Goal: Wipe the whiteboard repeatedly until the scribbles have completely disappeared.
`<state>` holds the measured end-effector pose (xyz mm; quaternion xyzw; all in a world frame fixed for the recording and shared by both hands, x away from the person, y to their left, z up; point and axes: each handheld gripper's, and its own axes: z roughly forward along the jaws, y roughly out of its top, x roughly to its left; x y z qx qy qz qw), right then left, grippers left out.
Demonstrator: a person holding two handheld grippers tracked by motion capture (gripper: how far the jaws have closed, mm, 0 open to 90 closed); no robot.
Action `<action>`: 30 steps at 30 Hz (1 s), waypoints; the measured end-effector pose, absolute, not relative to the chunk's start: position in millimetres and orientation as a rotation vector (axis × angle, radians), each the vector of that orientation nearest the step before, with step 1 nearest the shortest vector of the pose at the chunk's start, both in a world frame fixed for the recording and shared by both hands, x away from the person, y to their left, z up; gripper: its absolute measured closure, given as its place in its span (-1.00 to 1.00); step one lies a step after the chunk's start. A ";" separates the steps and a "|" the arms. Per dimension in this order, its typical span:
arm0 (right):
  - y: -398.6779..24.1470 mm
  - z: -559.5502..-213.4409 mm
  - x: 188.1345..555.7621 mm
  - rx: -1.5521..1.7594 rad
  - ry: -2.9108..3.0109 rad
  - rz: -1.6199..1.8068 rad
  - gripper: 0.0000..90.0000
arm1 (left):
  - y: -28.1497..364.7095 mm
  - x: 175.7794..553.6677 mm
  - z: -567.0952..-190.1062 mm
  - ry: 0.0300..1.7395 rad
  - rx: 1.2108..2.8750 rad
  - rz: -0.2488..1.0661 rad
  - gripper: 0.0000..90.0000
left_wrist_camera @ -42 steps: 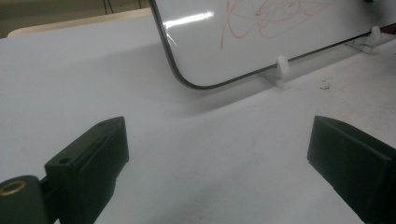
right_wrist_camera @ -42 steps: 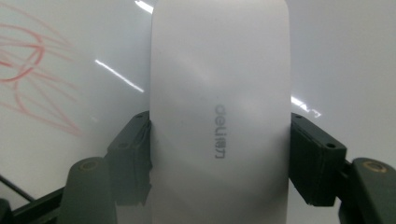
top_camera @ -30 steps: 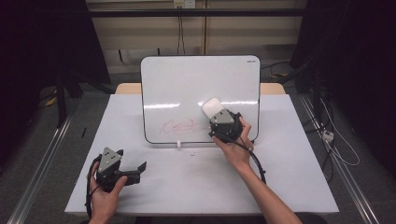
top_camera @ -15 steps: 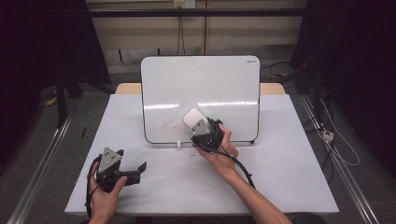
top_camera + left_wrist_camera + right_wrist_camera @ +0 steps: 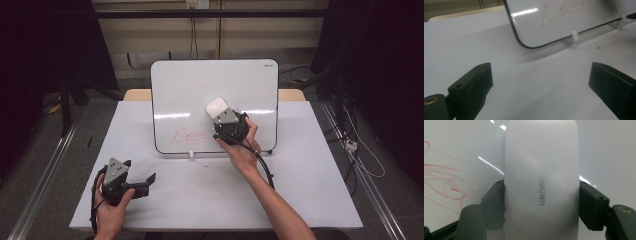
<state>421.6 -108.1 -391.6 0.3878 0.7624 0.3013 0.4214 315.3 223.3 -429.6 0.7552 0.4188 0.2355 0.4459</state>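
The white table point(image 5: 300, 200) spreads wide, and on it the whiteboard point(image 5: 190, 90) stands propped on small white feet point(image 5: 574, 37), tilted back, with red scribbles point(image 5: 187, 135) low on its left part. Against the board's face, right of those marks, sits the white eraser point(image 5: 218, 107), clamped by its long sides between the jaws of the right gripper point(image 5: 541, 202), pads pressing on both flanks. Down at the near left corner, the left gripper point(image 5: 540, 85) rests low over the bare table, jaws spread wide with nothing between them, well apart from the board.
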 end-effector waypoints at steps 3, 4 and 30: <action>-106.5 -393.2 419.0 0.965 1.895 0.750 -0.30 | 223.0 315.6 -429.9 1.037 1.874 0.581 -0.88; -106.0 -393.6 418.6 0.963 1.892 0.749 -0.30 | 222.7 315.8 -430.0 1.035 1.876 0.581 -0.88; -62.1 -421.8 400.6 0.778 1.987 0.786 -0.30 | 222.5 314.2 -429.7 1.024 1.877 0.576 -0.88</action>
